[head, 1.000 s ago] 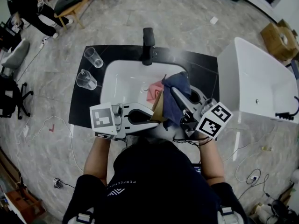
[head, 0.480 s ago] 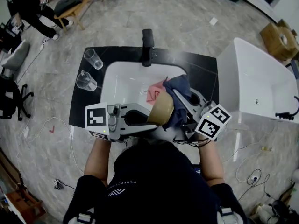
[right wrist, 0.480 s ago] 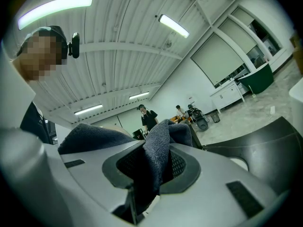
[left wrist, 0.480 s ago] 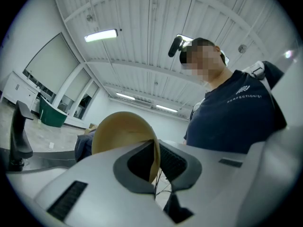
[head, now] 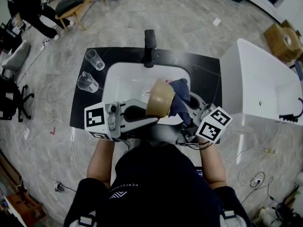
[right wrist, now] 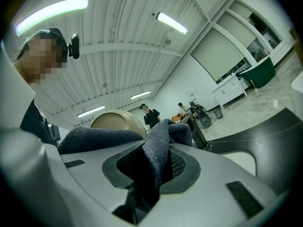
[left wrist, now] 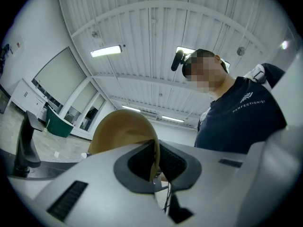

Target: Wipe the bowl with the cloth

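I hold a tan bowl [head: 160, 99] tipped on its side over the white sink [head: 124, 82]. My left gripper [head: 152, 119] pinches its rim, jaws closing tight on the thin wall. In the left gripper view the bowl [left wrist: 119, 132] rises just past the left gripper [left wrist: 155, 167]. My right gripper [head: 184, 109] is shut on a dark blue cloth [head: 180, 94], which lies against the bowl's right side. In the right gripper view the cloth [right wrist: 158, 148] fills the right gripper [right wrist: 152, 174], with the bowl [right wrist: 116, 119] just behind it.
A black faucet [head: 150, 46] stands at the back of the sink in a black countertop [head: 208, 72]. Two clear glasses [head: 94, 58] [head: 88, 81] stand on the counter's left. A white tub [head: 265, 84] is at the right. A person [head: 28, 6] is far off, top left.
The left gripper has lifted and turned the bowl up and away toward the faucet. The cloth and right gripper shifted with it, and the pink cloth in the sink is now hidden.
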Motion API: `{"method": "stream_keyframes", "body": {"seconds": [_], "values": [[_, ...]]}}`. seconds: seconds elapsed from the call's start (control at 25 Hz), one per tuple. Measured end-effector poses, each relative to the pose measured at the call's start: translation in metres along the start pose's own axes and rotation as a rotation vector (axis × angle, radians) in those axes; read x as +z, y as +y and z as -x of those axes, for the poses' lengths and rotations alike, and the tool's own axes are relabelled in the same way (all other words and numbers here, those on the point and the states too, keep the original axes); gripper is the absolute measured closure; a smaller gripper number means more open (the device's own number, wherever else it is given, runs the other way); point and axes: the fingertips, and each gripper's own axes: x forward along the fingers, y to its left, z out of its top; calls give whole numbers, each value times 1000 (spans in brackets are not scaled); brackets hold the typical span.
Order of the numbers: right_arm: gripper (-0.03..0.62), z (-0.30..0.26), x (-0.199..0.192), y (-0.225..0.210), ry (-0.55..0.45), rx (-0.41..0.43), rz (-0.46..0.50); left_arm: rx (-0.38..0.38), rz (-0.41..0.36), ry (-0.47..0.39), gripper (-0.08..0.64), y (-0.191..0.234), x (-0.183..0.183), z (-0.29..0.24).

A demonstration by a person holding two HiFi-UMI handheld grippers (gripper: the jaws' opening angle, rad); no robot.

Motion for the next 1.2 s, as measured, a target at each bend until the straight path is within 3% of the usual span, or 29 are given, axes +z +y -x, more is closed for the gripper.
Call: {"method": "stream_keyframes", "body": {"seconds": [0.4, 0.64, 1.2], "values": [[499, -10, -18, 24, 56, 78, 16, 132, -41, -96, 545, 22, 16, 4], [499, -15, -26, 36, 88, 115, 29, 224, -62, -77, 545, 35, 14, 7], [499, -17, -25, 65, 95, 225, 53, 388, -13, -71, 546, 63, 5, 18]]}}
